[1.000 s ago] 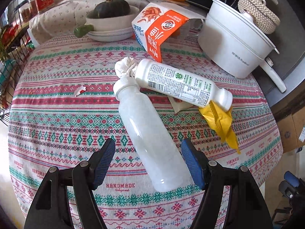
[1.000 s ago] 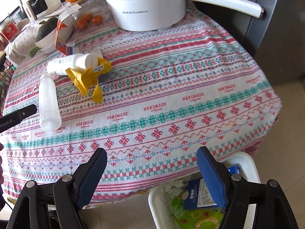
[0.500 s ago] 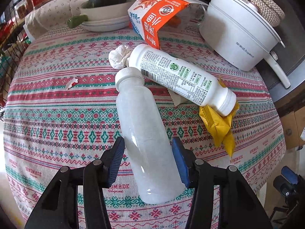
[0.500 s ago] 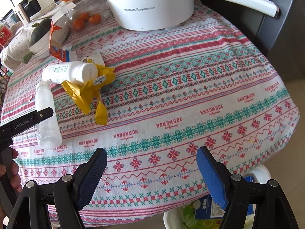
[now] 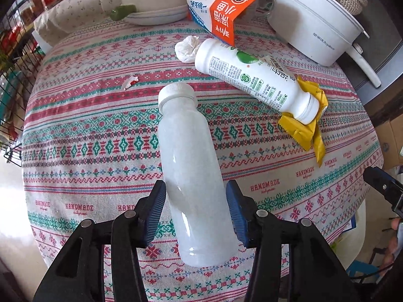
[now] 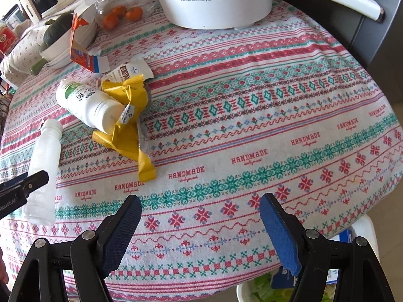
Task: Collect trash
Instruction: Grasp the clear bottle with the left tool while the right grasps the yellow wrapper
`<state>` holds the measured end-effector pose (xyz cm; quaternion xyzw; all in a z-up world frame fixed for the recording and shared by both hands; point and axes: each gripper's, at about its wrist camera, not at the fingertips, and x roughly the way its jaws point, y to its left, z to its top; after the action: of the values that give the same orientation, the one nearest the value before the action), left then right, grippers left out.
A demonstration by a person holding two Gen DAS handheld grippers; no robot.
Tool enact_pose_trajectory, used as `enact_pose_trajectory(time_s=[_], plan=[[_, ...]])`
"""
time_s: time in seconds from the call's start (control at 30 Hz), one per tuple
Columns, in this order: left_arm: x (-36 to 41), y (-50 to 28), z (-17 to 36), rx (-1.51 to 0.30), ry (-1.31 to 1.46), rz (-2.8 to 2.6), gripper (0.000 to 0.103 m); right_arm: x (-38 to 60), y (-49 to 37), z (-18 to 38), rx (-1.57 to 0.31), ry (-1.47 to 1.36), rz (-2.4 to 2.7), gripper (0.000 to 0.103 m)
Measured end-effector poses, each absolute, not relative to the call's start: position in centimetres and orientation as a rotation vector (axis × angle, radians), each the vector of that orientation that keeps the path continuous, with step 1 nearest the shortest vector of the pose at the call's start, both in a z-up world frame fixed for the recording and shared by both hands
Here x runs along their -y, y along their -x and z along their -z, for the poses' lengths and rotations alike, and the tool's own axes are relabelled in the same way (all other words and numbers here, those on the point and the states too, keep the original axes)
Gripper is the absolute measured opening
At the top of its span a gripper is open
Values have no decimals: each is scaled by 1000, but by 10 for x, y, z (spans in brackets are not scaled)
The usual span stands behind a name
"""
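So my left gripper [image 5: 196,201] has just been closing in, and its blue pads [image 5: 156,212] are now clamped against the sides of the frosted clear plastic bottle with the white cap [image 5: 191,176], low on its body near the base. The bottle points cap-away from me over the striped, patterned tablecloth [image 5: 88,136]. My right gripper [image 6: 199,229] hangs near the table edge with its jaws spread wide and nothing between them, just tablecloth underneath. Further out there's a white labelled drink bottle [image 5: 254,80] lying on its side, its cap end resting on a crumpled yellow foil wrapper [image 5: 306,130]. A wadded white tissue [image 5: 186,49] sits just beside that bottle's base, next to a tipped-over orange and white carton [image 5: 221,7]. A tiny red and white scrap [image 5: 131,81] lies off on its own. A white bin [image 6: 365,229] with wrappers in it peeks out below the table edge.
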<state>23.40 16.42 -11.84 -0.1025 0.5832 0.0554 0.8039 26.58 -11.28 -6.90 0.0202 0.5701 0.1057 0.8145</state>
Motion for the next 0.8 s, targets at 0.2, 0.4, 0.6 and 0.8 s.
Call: enact_pose_trajectory(time_s=[0.2, 0.4, 0.6, 0.8], plan=[[-168, -234, 121, -1240, 237, -112, 52, 94, -273, 78, -1186, -69, -235, 81], [-163, -239, 121, -1230, 201, -111, 52, 87, -295, 92, -1176, -246, -287, 81], [-170, -232, 112, -1217, 242, -90, 51, 65, -311, 108, -1169, -288, -333, 77], [-174, -220, 92, -1160, 252, -77, 50, 43, -324, 130, -1202, -312, -369, 64]])
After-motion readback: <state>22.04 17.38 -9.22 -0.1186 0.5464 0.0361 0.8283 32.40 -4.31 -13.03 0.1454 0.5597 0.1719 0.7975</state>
